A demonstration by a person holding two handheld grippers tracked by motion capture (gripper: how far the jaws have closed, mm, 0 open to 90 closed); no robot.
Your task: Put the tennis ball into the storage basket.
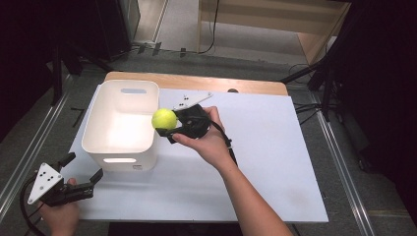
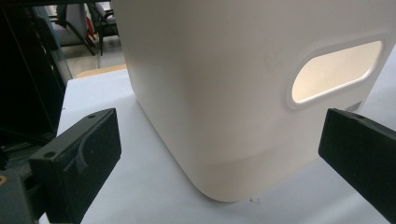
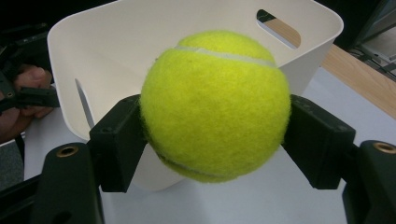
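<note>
- Over the right rim of the tub (image 1: 120,125), the right gripper (image 1: 166,129) pinches a ball (image 1: 163,118) between its two black jaws, held above the bench (image 1: 275,162) and not resting on anything.
- From the right gripper view, the ball (image 3: 215,105) sits squarely between the jaw pads, one pad pressing each side, with the open tub (image 3: 116,51) just behind and below it.
- At the near left corner of the bench, the left gripper (image 1: 81,169) is held in the person's left hand (image 1: 60,215), its jaws spread apart with nothing between them, pointing toward the tub's near wall.
- From the left gripper view, the tub (image 2: 210,93) stands close ahead of the spread jaws but apart from them; its rounded corner sits between them.
- The ball is a bright yellow-green tennis ball, round, with fuzzy felt and a pale curved seam across its top.
- The tub is smooth cream-white plastic, rectangular with rounded corners and walls that taper slightly toward the base; an oval handle slot is cut in each end wall, and a small barcode label sits beside the near slot.
- The bench has a flat matte white sheet on top, with a strip of light wood showing along its far edge.
- The right hand (image 1: 209,142) wraps the gripper's black body, and a black cable runs back along the forearm.
</note>
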